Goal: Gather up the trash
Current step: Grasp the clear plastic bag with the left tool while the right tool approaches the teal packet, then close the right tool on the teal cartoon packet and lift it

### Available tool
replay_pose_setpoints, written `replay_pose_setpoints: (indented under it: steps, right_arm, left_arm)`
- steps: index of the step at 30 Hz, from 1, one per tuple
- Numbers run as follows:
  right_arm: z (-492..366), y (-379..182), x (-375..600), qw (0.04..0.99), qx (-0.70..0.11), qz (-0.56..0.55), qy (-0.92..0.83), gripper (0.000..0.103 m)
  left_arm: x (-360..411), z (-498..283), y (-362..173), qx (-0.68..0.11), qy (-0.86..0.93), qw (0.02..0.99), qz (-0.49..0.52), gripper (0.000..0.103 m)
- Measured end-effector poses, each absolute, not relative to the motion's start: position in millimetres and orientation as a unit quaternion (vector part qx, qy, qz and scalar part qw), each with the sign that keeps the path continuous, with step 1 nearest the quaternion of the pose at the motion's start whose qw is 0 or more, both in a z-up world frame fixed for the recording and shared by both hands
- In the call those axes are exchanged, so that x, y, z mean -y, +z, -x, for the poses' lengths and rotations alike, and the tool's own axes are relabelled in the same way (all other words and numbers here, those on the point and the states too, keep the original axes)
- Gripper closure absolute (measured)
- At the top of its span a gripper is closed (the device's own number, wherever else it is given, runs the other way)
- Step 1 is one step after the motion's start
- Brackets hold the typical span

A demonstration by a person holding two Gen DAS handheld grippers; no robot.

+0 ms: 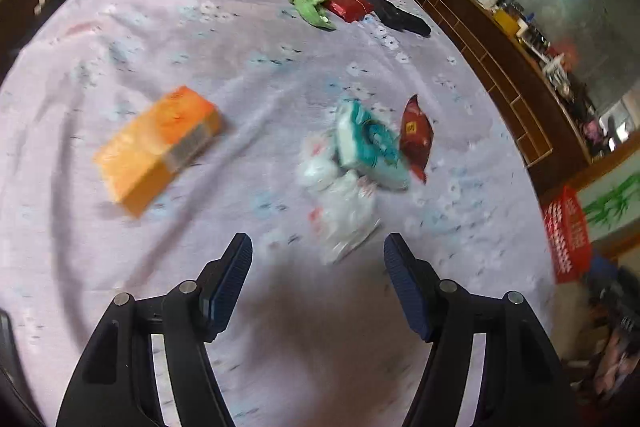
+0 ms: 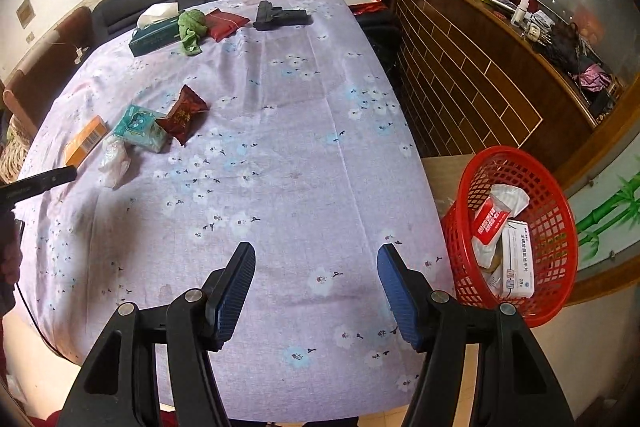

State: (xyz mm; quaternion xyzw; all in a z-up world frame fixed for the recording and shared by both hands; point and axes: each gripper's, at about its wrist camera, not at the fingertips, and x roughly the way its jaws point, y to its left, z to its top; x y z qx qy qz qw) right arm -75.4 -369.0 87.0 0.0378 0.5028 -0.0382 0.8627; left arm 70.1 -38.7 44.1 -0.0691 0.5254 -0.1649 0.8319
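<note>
On the lilac flowered tablecloth lie a crumpled clear plastic wrapper, a teal tissue pack, a dark red snack packet and an orange box. My left gripper hovers open just short of the plastic wrapper, nothing between its fingers. The right wrist view shows the same items at far left: wrapper, tissue pack, red packet, orange box. My right gripper stands open over bare cloth near the table's right edge, beside the red basket.
At the table's far end sit a dark green tissue box, a green cloth, a red pouch and a black toy pistol. The basket holds medicine boxes and wrappers. A wooden cabinet stands to the right.
</note>
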Motion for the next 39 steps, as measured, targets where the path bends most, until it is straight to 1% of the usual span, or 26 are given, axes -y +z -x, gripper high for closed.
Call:
replay_pose_setpoints:
  steps: [5,6,7,10,13,18,23,26,32,39]
  right_arm:
    - [77,86,373,0.859,-0.508,-0.039,-0.048,0.035]
    - [77,86,375,0.859,-0.509,-0.039,-0.053,0.035]
    - [78,86,377,0.858,-0.509,-0.039,-0.056,0.035]
    - [80,86,383,0.857,-0.51,-0.043,-0.063,0.035]
    - [80,84,387,0.854,-0.514,-0.049,-0.064,0.035]
    - [70,84,381,0.854,-0.516,-0.058,-0.035,0.035]
    - [46,83,349,0.854,-0.517,-0.045,0.041,0.035]
    - [22,81,322,0.846,-0.523,-0.044,0.096,0.035]
    - [-42,71,277,0.819,-0.54,-0.106,0.16,0.035]
    - [-113,54,208,0.808,-0.542,-0.103,0.208,0.036]
  left_arm:
    - [64,-92,30,-0.526,-0.157,0.832,0.08,0.037]
    - [69,-96,26,-0.529,-0.157,0.831,0.077,0.041]
    - [71,-99,23,-0.531,-0.158,0.829,0.075,0.05]
    - [76,-107,15,-0.534,-0.155,0.828,0.071,0.064]
    - [71,-105,16,-0.526,-0.151,0.834,0.073,0.07]
    - [58,-81,24,-0.515,-0.144,0.842,0.073,0.071]
    - [35,-43,33,-0.51,-0.129,0.847,0.075,0.071]
    - [26,-25,40,-0.5,-0.109,0.857,0.055,0.071]
    - [7,4,43,-0.502,-0.089,0.859,0.046,0.071]
    - [-4,25,49,-0.498,-0.091,0.862,0.034,0.071]
